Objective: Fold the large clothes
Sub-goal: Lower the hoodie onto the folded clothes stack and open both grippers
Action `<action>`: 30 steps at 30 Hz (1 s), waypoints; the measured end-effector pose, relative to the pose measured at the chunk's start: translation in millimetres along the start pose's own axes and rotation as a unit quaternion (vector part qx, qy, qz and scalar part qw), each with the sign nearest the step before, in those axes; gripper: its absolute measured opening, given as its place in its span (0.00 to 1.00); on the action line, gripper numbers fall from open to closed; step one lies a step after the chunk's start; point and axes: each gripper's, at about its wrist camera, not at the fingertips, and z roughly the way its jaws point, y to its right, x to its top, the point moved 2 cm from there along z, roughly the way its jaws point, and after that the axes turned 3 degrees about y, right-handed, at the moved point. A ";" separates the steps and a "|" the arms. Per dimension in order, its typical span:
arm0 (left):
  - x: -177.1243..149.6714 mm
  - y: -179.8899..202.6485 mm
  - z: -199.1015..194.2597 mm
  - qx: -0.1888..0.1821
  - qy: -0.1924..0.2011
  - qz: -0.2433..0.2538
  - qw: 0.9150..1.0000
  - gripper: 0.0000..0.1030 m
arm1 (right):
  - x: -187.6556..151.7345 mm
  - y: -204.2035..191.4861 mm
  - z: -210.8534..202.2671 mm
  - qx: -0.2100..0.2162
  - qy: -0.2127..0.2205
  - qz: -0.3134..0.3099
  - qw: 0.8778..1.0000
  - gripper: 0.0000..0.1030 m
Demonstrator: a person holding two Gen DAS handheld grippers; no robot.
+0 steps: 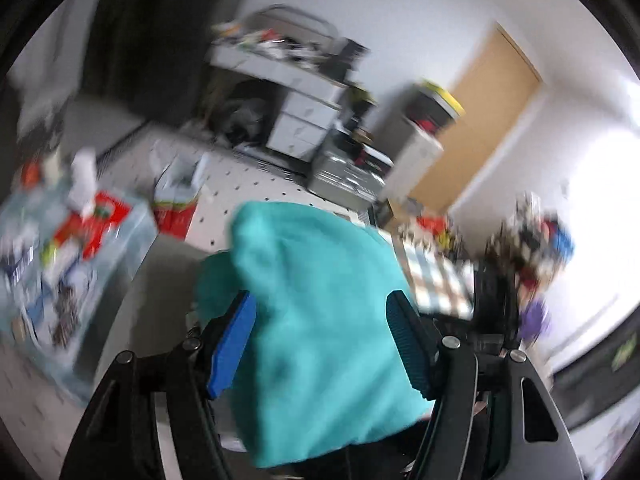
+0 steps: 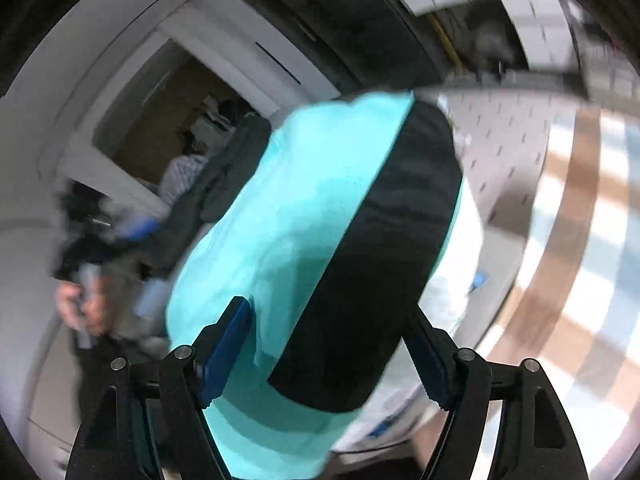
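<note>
Nearest the left wrist lens, the left gripper [image 1: 320, 344] was seen with its blue pads [image 1: 232, 344] set wide, and a thick bunch of soft turquoise fabric, the garment [image 1: 316, 320], filled the gap between them. The cloth lay against both pads, so it was judged to be pinched in a bulky fold, though blur left the contact uncertain. From those jaws the garment ran forward and up, away from the lens, its free bulk hanging over the white table with dark dots [image 1: 256, 188]. Beyond the garment, a red and white box [image 1: 176, 204] was seen on that table, and a clear plastic bin of oddments [image 1: 60, 264] stood off to the garment's left.

In the right wrist view, the right gripper [image 2: 328, 344] was likewise held wide, with the same turquoise cloth [image 2: 280, 220] and its broad black band [image 2: 392, 248] packed between the pads. The band's long axis ran forward from the jaws, tilted rightward. A checked cloth [image 2: 568, 240] lay to the garment's right.

Both grippers were judged equally near, each carrying one end; lowering the garment flat would depend on keeping that span taut.
</note>
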 end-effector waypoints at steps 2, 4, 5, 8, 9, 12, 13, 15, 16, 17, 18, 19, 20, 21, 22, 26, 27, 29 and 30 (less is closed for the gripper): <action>-21.8 1.9 38.7 -0.002 -0.043 0.017 0.999 0.61 | 7.4 -1.5 2.9 -0.019 0.005 -0.013 1.000 0.74; -45.4 -13.3 83.2 0.002 -0.097 -0.013 0.995 0.61 | 1.8 -5.0 9.4 -0.022 0.000 -0.012 1.000 0.74; -58.5 -22.8 104.6 -0.002 -0.121 -0.027 0.992 0.60 | 0.5 -6.6 9.6 -0.025 -0.001 -0.015 1.000 0.74; -69.6 -44.7 121.5 -0.025 -0.091 -0.050 0.994 0.61 | 6.6 -12.1 -5.8 -0.050 0.006 -0.041 0.998 0.71; -70.8 -51.9 118.8 -0.036 -0.075 -0.061 0.995 0.61 | 15.7 -15.8 -15.5 -0.064 0.020 -0.064 0.996 0.64; -74.4 -61.8 114.1 -0.055 -0.067 -0.069 0.994 0.61 | 35.5 -35.5 -44.3 -0.071 0.074 -0.107 0.989 0.63; -77.5 -64.4 113.0 -0.058 -0.066 -0.068 0.994 0.61 | 41.4 -42.9 -42.3 -0.065 0.069 -0.122 0.988 0.59; -77.9 -64.9 110.3 -0.062 -0.064 -0.070 0.994 0.61 | 50.8 -59.1 -24.7 -0.065 0.041 -0.154 0.985 0.43; -78.5 -68.1 111.2 -0.064 -0.060 -0.071 0.994 0.61 | 54.1 -66.6 -8.0 -0.071 0.016 -0.169 0.983 0.40; -77.0 -62.7 105.1 -0.065 -0.058 -0.071 0.994 0.61 | 53.7 -70.7 14.5 -0.083 -0.023 -0.181 0.980 0.40; -70.4 -45.1 100.0 -0.063 -0.058 -0.069 0.994 0.61 | 48.4 -69.8 41.1 -0.105 -0.074 -0.187 0.974 0.41; -71.4 -49.1 105.3 -0.059 -0.056 -0.069 0.994 0.61 | 43.6 -70.9 52.2 -0.127 -0.086 -0.203 0.967 0.42; -71.9 -47.5 107.9 -0.060 -0.057 -0.073 0.994 0.61 | 37.4 -71.8 63.5 -0.154 -0.089 -0.225 0.958 0.42; -72.4 -49.6 112.0 -0.065 -0.059 -0.075 0.993 0.61 | 34.3 -70.8 70.4 -0.164 -0.095 -0.231 0.954 0.42; -69.4 -47.0 110.3 -0.070 -0.057 -0.077 0.993 0.61 | 33.2 -65.6 73.9 -0.165 -0.097 -0.208 0.959 0.43; -68.3 -36.4 106.2 -0.063 -0.056 -0.066 0.994 0.61 | 17.0 -42.1 77.7 -0.147 -0.049 -0.156 0.975 0.42; -67.8 -34.9 105.9 -0.064 -0.055 -0.064 0.994 0.61 | 14.5 -41.7 73.5 -0.141 -0.036 -0.147 0.978 0.42; -65.7 -33.2 102.9 -0.059 -0.046 -0.065 0.995 0.61 | 11.3 -40.0 66.9 -0.136 -0.010 -0.131 0.982 0.42; -65.1 -31.3 99.1 -0.052 -0.039 -0.061 0.996 0.61 | 9.2 -40.7 62.6 -0.134 0.008 -0.124 0.983 0.42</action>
